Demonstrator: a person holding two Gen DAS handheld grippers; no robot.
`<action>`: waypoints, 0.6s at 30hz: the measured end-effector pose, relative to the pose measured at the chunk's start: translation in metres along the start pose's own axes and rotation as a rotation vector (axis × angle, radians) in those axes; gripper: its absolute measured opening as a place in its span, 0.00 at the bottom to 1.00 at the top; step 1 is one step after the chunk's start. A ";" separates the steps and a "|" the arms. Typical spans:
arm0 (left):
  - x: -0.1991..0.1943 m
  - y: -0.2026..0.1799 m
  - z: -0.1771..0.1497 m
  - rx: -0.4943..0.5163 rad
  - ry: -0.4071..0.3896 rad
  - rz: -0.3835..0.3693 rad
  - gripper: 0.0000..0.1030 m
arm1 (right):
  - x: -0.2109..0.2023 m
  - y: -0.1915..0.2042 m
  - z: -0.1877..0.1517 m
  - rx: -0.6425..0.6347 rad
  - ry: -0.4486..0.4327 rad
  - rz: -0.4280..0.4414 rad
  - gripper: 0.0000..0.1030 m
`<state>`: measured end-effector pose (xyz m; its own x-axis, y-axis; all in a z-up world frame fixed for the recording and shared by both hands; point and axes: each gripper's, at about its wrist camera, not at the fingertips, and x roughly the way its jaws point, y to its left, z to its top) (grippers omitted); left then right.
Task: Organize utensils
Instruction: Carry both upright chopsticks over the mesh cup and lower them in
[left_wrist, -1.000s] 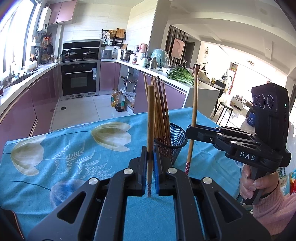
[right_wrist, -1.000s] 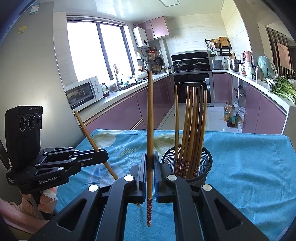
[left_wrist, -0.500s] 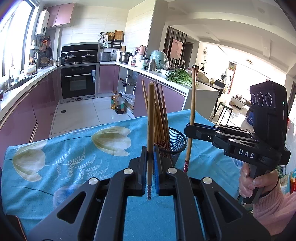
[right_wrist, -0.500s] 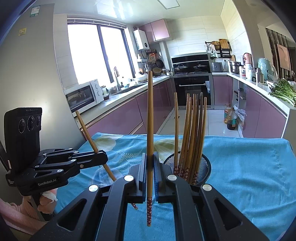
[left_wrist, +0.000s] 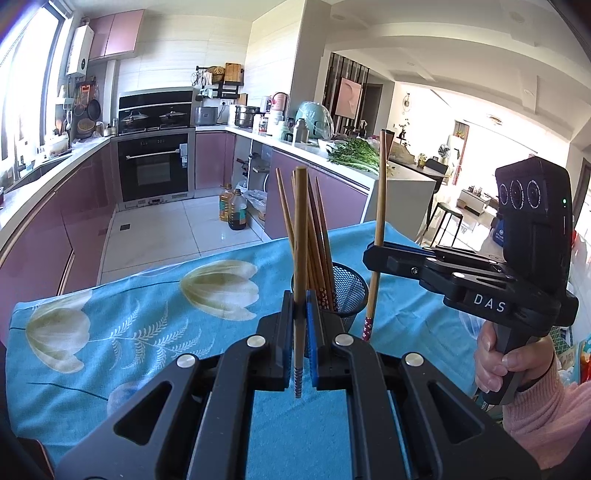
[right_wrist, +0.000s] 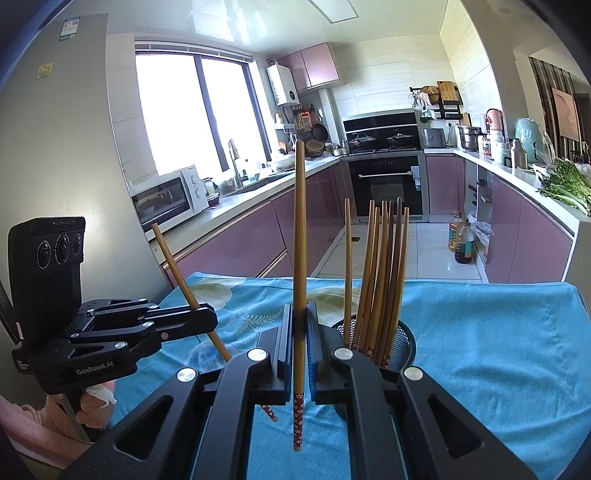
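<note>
A black mesh cup (left_wrist: 350, 288) stands on the blue tablecloth and holds several wooden chopsticks (left_wrist: 314, 236); it also shows in the right wrist view (right_wrist: 400, 345). My left gripper (left_wrist: 300, 314) is shut on one upright chopstick (left_wrist: 300, 236), just in front of the cup. My right gripper (right_wrist: 300, 325) is shut on another upright chopstick (right_wrist: 299, 236) with a red patterned end, left of the cup. Each gripper appears in the other's view: the right gripper (left_wrist: 376, 254) beside the cup, and the left gripper (right_wrist: 201, 321) holding its chopstick tilted.
The table wears a blue cloth with tulip prints (left_wrist: 155, 314). Behind it lies a kitchen with purple cabinets, an oven (left_wrist: 155, 173), oil bottles (left_wrist: 236, 212) on the floor and greens (left_wrist: 356, 155) on the counter. A microwave (right_wrist: 166, 197) sits on the left counter.
Both grippers have risen a little with their chopsticks and drawn slightly nearer the cup. Their grips have not changed.
</note>
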<state>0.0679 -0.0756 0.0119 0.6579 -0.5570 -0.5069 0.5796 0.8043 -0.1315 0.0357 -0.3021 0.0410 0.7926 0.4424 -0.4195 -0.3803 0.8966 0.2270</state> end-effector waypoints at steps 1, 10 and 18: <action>0.000 -0.001 0.000 0.002 0.000 0.000 0.07 | 0.000 0.000 0.001 0.000 -0.001 0.001 0.06; 0.001 -0.005 0.004 0.017 -0.003 0.001 0.07 | 0.000 -0.002 0.003 0.000 -0.007 0.006 0.06; 0.000 -0.008 0.012 0.026 -0.013 0.001 0.07 | 0.001 -0.003 0.008 -0.004 -0.017 0.008 0.06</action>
<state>0.0691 -0.0848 0.0228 0.6645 -0.5590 -0.4959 0.5911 0.7992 -0.1089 0.0409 -0.3043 0.0469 0.7975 0.4490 -0.4029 -0.3885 0.8932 0.2264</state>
